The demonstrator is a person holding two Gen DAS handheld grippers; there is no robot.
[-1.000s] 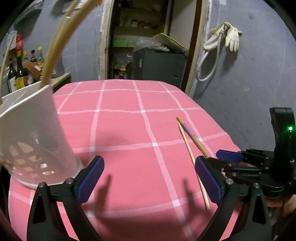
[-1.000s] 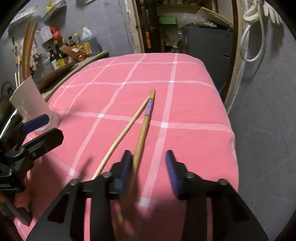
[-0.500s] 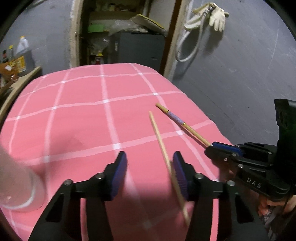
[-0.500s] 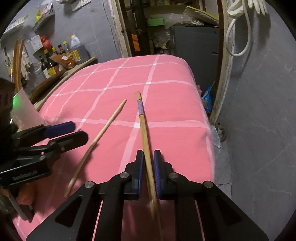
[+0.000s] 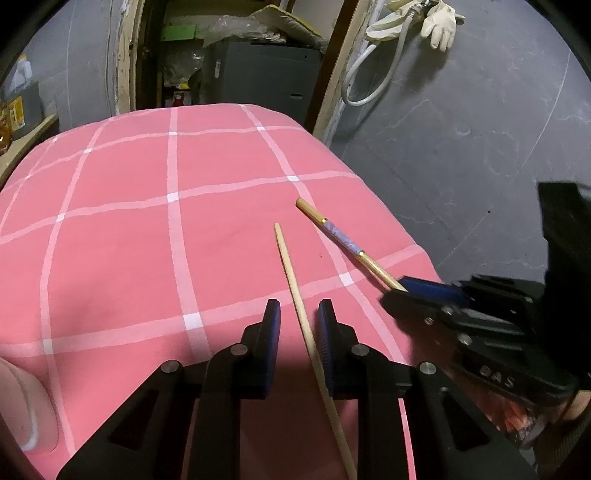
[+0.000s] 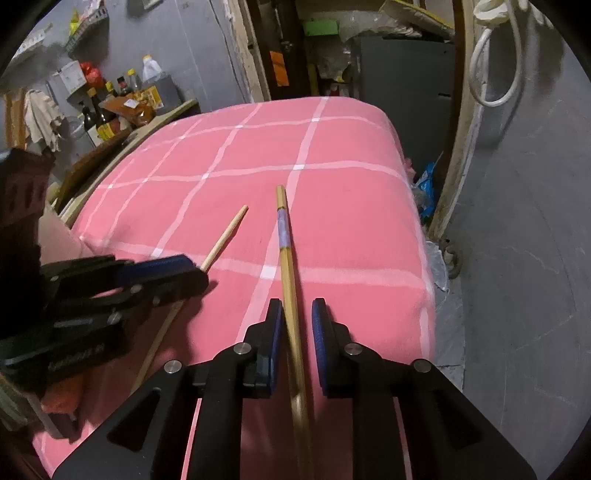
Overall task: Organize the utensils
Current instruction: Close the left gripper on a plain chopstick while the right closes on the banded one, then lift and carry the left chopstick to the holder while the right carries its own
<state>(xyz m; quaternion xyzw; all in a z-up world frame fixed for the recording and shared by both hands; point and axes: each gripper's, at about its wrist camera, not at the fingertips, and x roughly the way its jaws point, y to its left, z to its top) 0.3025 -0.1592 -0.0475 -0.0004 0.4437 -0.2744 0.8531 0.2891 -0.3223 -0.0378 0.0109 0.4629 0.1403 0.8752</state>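
Chopsticks number two, both lying on a pink cloth with a white grid that covers the surface [image 5: 110,240]. One is a plain chopstick [image 5: 291,273], pale wood, thin and tapering toward its far tip. The other is a banded chopstick [image 6: 284,236], a darker golden wood, thicker, with a bluish-purple patterned band near its far end. They lie near the right edge of the cloth, their far tips close together but apart, spreading toward the near side.

Two grippers are in use, each with blue pads. The left gripper [image 5: 297,321] has its jaws narrowed and closing around the plain chopstick, which runs between them close against the right pad; a gap shows on the left side. The right gripper [image 6: 297,321] has its jaws a little apart and opening, with the banded chopstick running between them next to the left pad and a gap at the right one.

One white container [image 5: 26,406] shows blurred at the near left edge. One pale glove [image 5: 439,22] and one hose [image 5: 369,74] hang on the far grey wall.
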